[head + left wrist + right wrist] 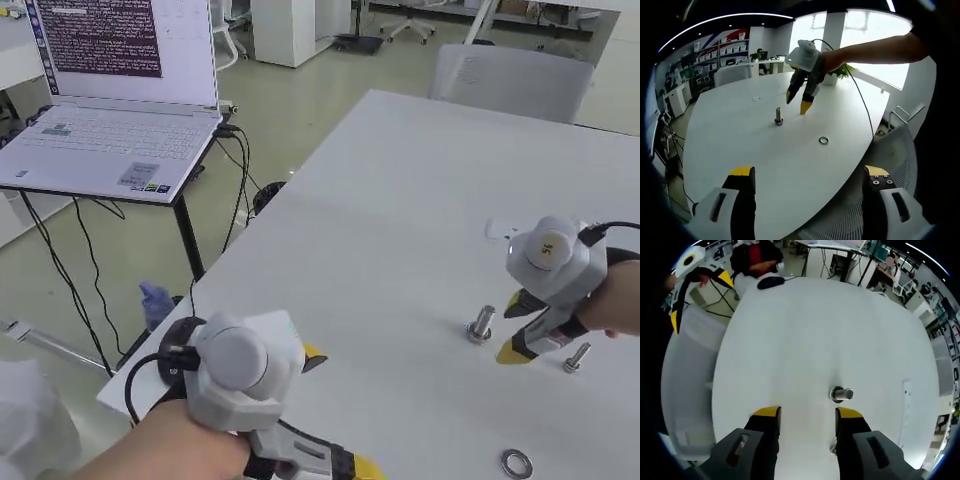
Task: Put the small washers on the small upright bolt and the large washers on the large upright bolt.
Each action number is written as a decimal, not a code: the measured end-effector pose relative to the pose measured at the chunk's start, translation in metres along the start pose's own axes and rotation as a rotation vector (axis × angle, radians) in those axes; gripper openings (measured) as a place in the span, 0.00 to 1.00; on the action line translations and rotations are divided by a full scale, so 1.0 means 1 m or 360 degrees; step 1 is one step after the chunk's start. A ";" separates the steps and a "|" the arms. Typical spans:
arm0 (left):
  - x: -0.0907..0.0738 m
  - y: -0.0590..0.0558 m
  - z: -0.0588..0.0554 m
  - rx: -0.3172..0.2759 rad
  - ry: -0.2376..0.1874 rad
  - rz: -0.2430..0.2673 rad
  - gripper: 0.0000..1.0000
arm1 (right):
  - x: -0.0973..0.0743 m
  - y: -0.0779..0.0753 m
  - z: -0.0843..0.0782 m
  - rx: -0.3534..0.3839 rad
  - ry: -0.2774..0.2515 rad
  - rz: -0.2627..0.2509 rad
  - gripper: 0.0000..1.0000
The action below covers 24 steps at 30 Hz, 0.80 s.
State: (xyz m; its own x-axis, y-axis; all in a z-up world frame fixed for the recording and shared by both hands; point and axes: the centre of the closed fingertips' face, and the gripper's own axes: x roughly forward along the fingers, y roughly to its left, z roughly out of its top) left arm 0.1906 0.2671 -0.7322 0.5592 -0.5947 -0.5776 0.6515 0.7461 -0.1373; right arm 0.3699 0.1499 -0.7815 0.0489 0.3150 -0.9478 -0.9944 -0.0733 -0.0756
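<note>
**A:** Where is your left gripper (808, 172)?
**B:** Low over the tabletop (740, 125), jaws apart and empty. 1 washer (824, 140) lies flat ahead, slightly right of them.
**A:** And your right gripper (807, 413)?
**B:** Jaws apart, empty. The large bolt (841, 394) stands just ahead, right of the gap. The washer lies between your 2 grippers.
</note>
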 end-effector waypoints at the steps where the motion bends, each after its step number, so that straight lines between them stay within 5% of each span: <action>1: 0.000 0.000 0.000 0.0002 0.0000 0.0000 0.88 | -0.001 0.003 -0.002 -0.0014 0.0002 -0.0004 0.45; 17: 0.004 -0.001 0.003 0.0033 0.0015 0.0004 0.88 | -0.001 0.041 -0.026 0.0069 -0.0053 0.0035 0.46; 24: -0.001 0.010 0.009 0.0041 -0.0042 0.0067 0.90 | -0.001 0.062 -0.036 0.0121 -0.0055 0.0038 0.46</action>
State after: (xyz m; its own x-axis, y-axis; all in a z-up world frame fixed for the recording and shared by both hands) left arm 0.2011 0.2723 -0.7257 0.5997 -0.5707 -0.5609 0.6399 0.7629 -0.0921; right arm 0.3120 0.1111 -0.7958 0.0233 0.3465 -0.9378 -0.9996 -0.0096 -0.0283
